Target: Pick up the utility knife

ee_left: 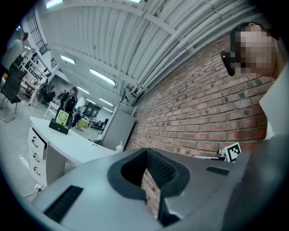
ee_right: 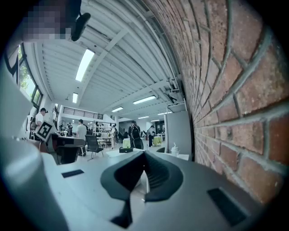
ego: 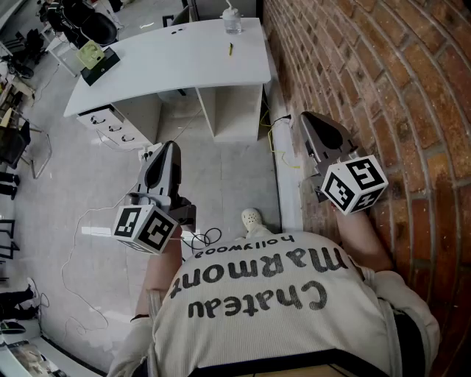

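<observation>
A small yellow utility knife [ego: 229, 49] lies on the far white desk [ego: 176, 66], near its right end and just in front of a clear bottle [ego: 232, 20]. Both grippers are held level well short of the desk, over the floor. My left gripper [ego: 168, 146] points toward the desk with its jaws together and nothing between them [ee_left: 151, 180]. My right gripper [ego: 307, 119] hangs close to the brick wall [ego: 368, 88], jaws shut and empty [ee_right: 143, 173]. The knife is too small to make out in either gripper view.
A green and black box [ego: 96, 59] sits on the desk's left end. Drawers [ego: 110, 125] stand under the desk. Cables [ego: 199, 239] trail across the grey floor by my feet. Chairs and people fill the hall to the far left [ee_right: 81, 135].
</observation>
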`<state>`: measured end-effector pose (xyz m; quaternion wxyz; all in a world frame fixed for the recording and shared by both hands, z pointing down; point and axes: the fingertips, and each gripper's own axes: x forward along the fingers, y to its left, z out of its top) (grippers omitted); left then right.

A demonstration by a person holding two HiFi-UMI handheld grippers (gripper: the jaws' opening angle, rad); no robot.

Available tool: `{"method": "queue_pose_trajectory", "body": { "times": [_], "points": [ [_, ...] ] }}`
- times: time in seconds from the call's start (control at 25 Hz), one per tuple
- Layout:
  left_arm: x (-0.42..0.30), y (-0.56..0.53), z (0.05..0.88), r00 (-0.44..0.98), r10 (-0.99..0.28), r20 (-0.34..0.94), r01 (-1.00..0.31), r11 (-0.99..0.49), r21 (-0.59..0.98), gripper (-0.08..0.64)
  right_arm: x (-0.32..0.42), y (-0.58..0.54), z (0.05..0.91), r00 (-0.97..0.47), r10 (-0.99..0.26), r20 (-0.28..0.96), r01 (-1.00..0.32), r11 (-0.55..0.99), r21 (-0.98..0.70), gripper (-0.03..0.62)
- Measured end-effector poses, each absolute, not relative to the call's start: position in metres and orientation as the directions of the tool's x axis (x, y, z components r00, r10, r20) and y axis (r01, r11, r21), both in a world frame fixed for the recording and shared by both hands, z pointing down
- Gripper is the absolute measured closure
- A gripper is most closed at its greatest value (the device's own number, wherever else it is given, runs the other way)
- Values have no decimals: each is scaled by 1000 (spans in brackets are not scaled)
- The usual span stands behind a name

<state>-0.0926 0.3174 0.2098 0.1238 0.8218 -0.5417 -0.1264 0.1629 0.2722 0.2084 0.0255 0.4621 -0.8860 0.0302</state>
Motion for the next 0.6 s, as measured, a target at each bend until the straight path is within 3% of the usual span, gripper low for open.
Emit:
{"method": "queue_pose_trajectory", "body": {
  "times": [0.6],
  "points": [
    [-103, 324, 213, 399, -915, -65, -853, -396, 340, 558, 158, 273, 210, -575, -813, 93, -814, 580, 29, 589]
  ]
}}
